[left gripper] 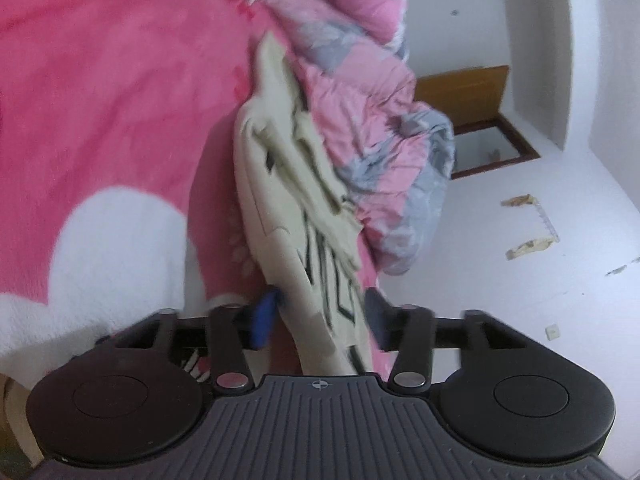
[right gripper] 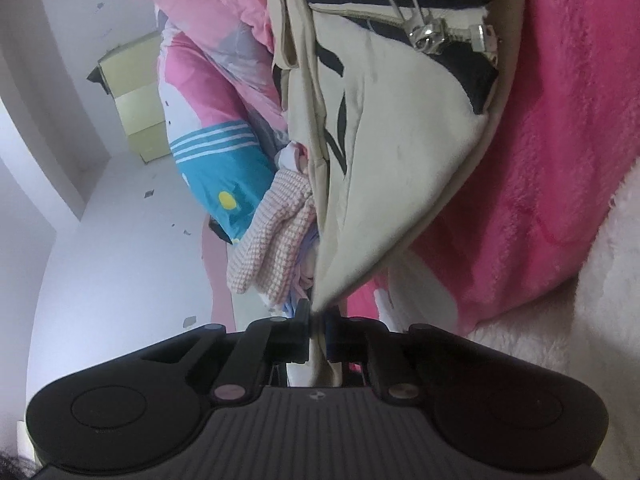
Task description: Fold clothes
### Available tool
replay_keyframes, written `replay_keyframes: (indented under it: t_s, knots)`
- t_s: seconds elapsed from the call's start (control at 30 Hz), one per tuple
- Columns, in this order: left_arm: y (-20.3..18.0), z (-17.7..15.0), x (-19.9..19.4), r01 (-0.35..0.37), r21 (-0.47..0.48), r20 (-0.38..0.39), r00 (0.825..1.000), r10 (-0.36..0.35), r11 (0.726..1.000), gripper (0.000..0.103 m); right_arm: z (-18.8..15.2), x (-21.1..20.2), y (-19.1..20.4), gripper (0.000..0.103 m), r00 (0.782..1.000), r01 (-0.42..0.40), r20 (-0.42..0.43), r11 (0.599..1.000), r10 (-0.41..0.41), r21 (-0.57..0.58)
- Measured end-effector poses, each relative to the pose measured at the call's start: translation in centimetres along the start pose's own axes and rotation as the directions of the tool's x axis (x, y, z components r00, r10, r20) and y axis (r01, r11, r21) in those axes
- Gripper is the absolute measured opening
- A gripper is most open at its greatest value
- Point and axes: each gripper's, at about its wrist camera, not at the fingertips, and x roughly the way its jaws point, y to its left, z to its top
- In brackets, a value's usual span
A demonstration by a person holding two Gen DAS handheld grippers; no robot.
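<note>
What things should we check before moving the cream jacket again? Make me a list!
1. Right gripper pinching the cream jacket: ok, its fingers are closed on an edge.
2. Left gripper holding the jacket: not ok, fabric lies between the fingers but they stand apart.
3. Zipper out of the pinch: ok, far from the fingers.
4. Jacket spread flat: not ok, bunched and creased.
5. Pink quilt clear of the jacket: not ok, it lies right against it.
6. Pink blanket smooth underneath: cannot tell.
</note>
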Motion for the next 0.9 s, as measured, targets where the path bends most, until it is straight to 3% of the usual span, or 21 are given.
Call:
replay_keyframes:
  t_s: [0.2, 0.27, 0.33, 0.37, 0.47, 0.5, 0.57, 0.63, 0.7, 0.8, 0.83, 0.9]
  knots:
    - [1.2, 0.1, 4.1, -0.012, -0.069, -0.119, 0.993, 0.004, 0.998, 0.053, -0.1, -0.3, 0.6, 0.006, 1.000, -0.005, 0.000, 0.998, 0.006, -0.061]
    - [0.9, -0.1, 5.0, -0.002, -0.052, -0.130, 0.992, -0.005, 0.999, 0.046, -0.2, -0.8, 1.0, 0.006, 1.000, 0.009, -0.014, 0.995, -0.010, -0.102]
    - [0.4, -0.3, 5.5, -0.004, -0.019, -0.138, 0.990, 0.002, 1.000, 0.026, -0.2, -1.3, 1.4, 0.008, 0.999, 0.025, -0.029, 0.989, -0.029, -0.145]
    - [0.1, -0.4, 5.7, -0.012, -0.003, -0.144, 0.990, 0.011, 1.000, 0.022, -0.2, -2.1, 1.9, 0.008, 0.998, 0.046, -0.034, 0.981, -0.053, -0.190]
    - [-0.4, -0.4, 6.0, -0.053, 0.059, -0.149, 0.987, 0.062, 0.997, 0.017, 0.1, -5.7, 3.9, 0.014, 0.990, 0.129, -0.014, 0.925, -0.144, -0.359]
    - [-0.4, -0.4, 6.0, -0.062, 0.070, -0.151, 0.986, 0.072, 0.996, 0.016, 0.5, -7.8, 4.8, 0.018, 0.985, 0.168, 0.032, 0.892, -0.170, -0.419]
    - [-0.3, -0.5, 5.8, -0.078, 0.087, -0.153, 0.984, 0.090, 0.993, 0.016, 1.7, -12.3, 6.2, 0.036, 0.970, 0.240, 0.164, 0.839, -0.182, -0.489]
    - [-0.1, -0.6, 5.7, -0.097, 0.107, -0.157, 0.981, 0.113, 0.989, 0.016, 4.0, -16.9, 7.4, 0.046, 0.918, 0.348, 0.349, 0.809, -0.190, -0.473]
    - [0.2, -0.8, 5.5, -0.107, 0.120, -0.159, 0.979, 0.126, 0.987, 0.016, 6.4, -21.5, 8.5, 0.047, 0.829, 0.452, 0.525, 0.782, -0.192, -0.429]
    - [0.2, -1.1, 5.3, -0.120, 0.134, -0.150, 0.979, 0.140, 0.984, 0.016, 10.1, -25.3, 8.6, 0.047, 0.702, 0.573, 0.666, 0.754, -0.250, -0.321]
    - [0.1, -1.2, 5.4, -0.126, 0.144, -0.145, 0.978, 0.147, 0.982, 0.016, 11.4, -25.9, 8.2, 0.048, 0.681, 0.589, 0.680, 0.756, -0.273, -0.286]
    - [-0.1, -1.4, 5.4, -0.141, 0.169, -0.140, 0.976, 0.165, 0.975, 0.016, 13.3, -26.3, 7.0, 0.047, 0.687, 0.578, 0.660, 0.779, -0.303, -0.244]
